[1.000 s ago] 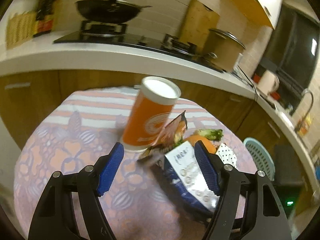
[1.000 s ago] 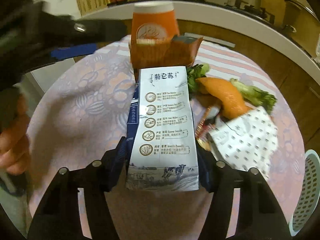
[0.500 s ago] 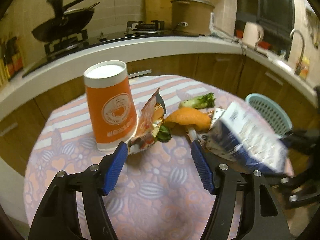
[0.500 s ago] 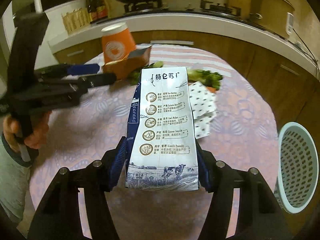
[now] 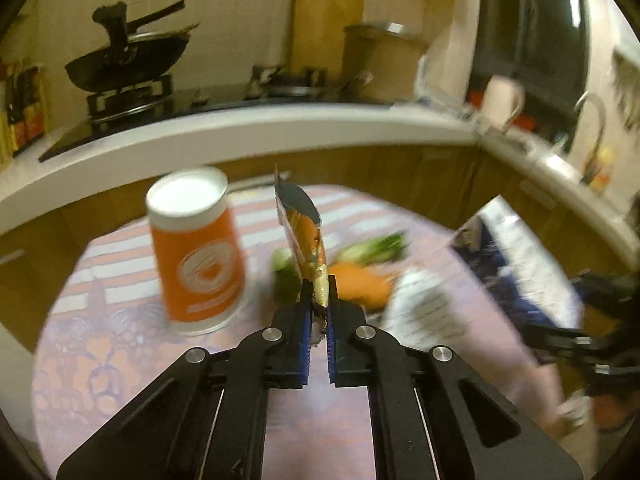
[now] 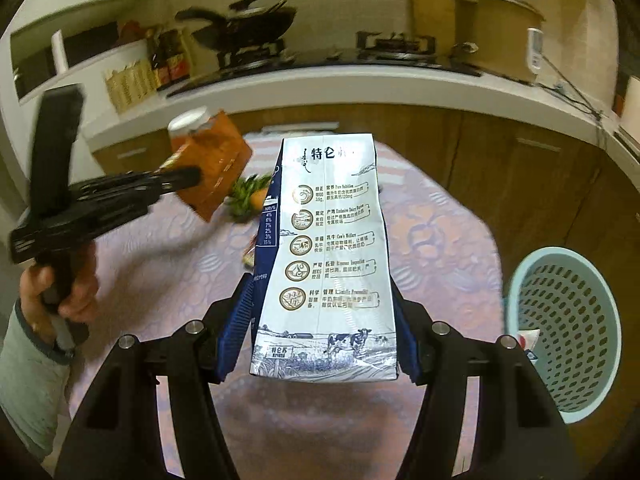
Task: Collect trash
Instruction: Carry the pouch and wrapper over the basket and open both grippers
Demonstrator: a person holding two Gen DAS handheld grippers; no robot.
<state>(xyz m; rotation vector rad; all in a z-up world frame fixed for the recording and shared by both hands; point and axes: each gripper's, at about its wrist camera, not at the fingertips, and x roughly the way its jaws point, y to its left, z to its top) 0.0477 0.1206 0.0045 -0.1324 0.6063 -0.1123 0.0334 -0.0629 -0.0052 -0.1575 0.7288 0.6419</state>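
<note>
A round table [image 5: 100,364] with a pale purple flowered cloth, striped orange and white at its far edge, filled the middle of both views. On it, left of centre in the left wrist view, stood an orange paper cup [image 5: 198,256] upside down. Right of the cup lay green vegetable scraps [image 5: 376,246], an orange peel [image 5: 360,284] and a crumpled white paper [image 5: 428,304], close together and blurred.

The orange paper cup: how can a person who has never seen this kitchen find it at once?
Look at the round table with the floral cloth before the counter. The orange paper cup stands upside down at its far left side, apart from the vegetable scraps; only it has a white swirl logo.
</note>
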